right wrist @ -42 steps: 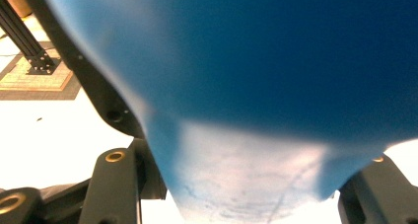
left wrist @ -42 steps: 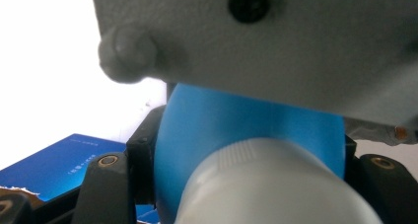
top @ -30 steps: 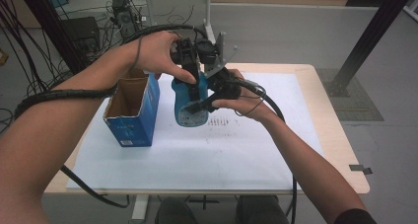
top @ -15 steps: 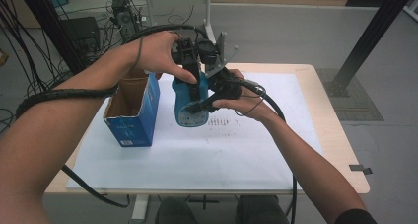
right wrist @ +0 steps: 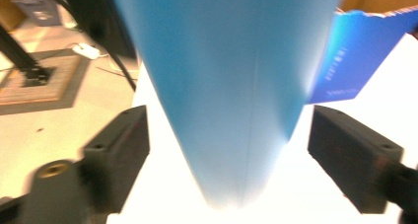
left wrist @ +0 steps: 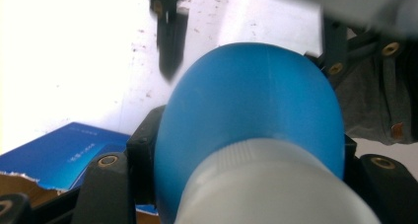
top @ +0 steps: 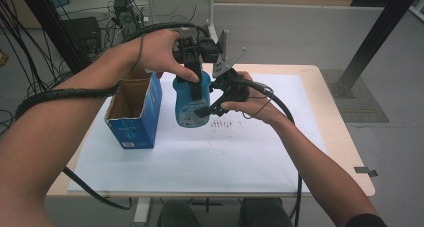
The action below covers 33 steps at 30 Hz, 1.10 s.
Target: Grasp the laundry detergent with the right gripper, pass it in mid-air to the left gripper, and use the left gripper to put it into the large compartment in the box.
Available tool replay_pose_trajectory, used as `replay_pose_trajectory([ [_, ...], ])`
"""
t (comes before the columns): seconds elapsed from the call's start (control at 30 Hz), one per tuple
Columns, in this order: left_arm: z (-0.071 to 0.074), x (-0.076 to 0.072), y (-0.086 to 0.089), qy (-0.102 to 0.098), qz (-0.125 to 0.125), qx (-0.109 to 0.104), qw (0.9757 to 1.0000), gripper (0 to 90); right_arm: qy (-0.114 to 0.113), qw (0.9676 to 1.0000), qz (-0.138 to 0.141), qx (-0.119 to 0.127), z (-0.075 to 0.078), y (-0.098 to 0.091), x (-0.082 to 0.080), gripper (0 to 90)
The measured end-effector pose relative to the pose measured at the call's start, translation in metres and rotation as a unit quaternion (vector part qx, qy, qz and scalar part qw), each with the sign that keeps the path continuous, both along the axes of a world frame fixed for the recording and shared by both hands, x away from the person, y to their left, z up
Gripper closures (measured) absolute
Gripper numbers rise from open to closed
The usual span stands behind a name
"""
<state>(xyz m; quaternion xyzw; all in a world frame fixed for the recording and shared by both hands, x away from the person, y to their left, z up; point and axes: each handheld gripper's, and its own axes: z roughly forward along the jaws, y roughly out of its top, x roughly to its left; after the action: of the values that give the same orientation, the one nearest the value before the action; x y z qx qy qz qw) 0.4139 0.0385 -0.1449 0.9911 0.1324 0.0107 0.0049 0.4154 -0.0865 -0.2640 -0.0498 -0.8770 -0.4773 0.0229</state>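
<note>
A: Left gripper (top: 196,82) is clamped on the blue bottle (top: 190,103) near its white cap, holding it above the white sheet (top: 200,157) on the wooden table (top: 345,147).

B: And the right gripper (top: 207,107)? Its jaws have just been opening; they stand either side of the bottle's lower body, pads clear.

A: Open blue box (top: 135,114) just beside it. Grey floor, black cables (top: 30,47) behind.

Each claw, left claw (top: 197,94) and right claw (top: 209,109), has black jaws with brass-coloured screws, a black ribbed cable, and a grey three-cornered plate.
</note>
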Motion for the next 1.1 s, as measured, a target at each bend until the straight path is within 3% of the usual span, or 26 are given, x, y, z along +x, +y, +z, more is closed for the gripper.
replay_pose_trajectory([
  [0.1, 0.004, 0.004, 0.004, -0.002, 0.017, 0.004, 0.9998, 38.0, 0.009, 0.9996, -0.025, -0.009, -0.004, -0.008, 0.000, 5.6],
  [0.3, 0.013, 0.014, 0.016, -0.015, 0.059, 0.010, 0.9981, 37.9, -0.008, 0.9960, -0.075, -0.046, -0.012, -0.027, -0.006, 0.4],
  [0.47, 0.025, 0.019, 0.027, -0.023, 0.111, 0.007, 0.9935, 37.9, -0.002, 0.9927, -0.098, -0.071, -0.013, -0.049, -0.009, 0.4],
  [0.6, 0.041, 0.023, 0.038, -0.031, 0.154, 0.010, 0.9875, 37.8, -0.005, 0.9878, -0.121, -0.098, -0.013, -0.068, -0.013, 0.4],
  [0.7, 0.054, 0.027, 0.047, -0.039, 0.192, 0.012, 0.9806, 37.8, -0.002, 0.9841, -0.136, -0.114, -0.013, -0.082, -0.015, 0.4],
  [0.83, 0.072, 0.031, 0.060, -0.049, 0.247, 0.000, 0.9678, 37.8, -0.003, 0.9793, -0.156, -0.129, -0.010, -0.100, -0.019, 0.4],
  [1.0, 0.093, 0.034, 0.077, -0.055, 0.315, -0.016, 0.9474, 37.8, -0.015, 0.9720, -0.177, -0.154, -0.006, -0.121, -0.022, 0.4],
  [1.03, 0.096, 0.035, 0.079, -0.055, 0.322, -0.016, 0.9450, 37.8, -0.017, 0.9707, -0.179, -0.159, -0.005, -0.125, -0.022, 0.4],
  [1.1, 0.104, 0.037, 0.087, -0.060, 0.347, -0.014, 0.9356, 37.8, -0.016, 0.9692, -0.182, -0.165, -0.003, -0.132, -0.023, 0.4],
])
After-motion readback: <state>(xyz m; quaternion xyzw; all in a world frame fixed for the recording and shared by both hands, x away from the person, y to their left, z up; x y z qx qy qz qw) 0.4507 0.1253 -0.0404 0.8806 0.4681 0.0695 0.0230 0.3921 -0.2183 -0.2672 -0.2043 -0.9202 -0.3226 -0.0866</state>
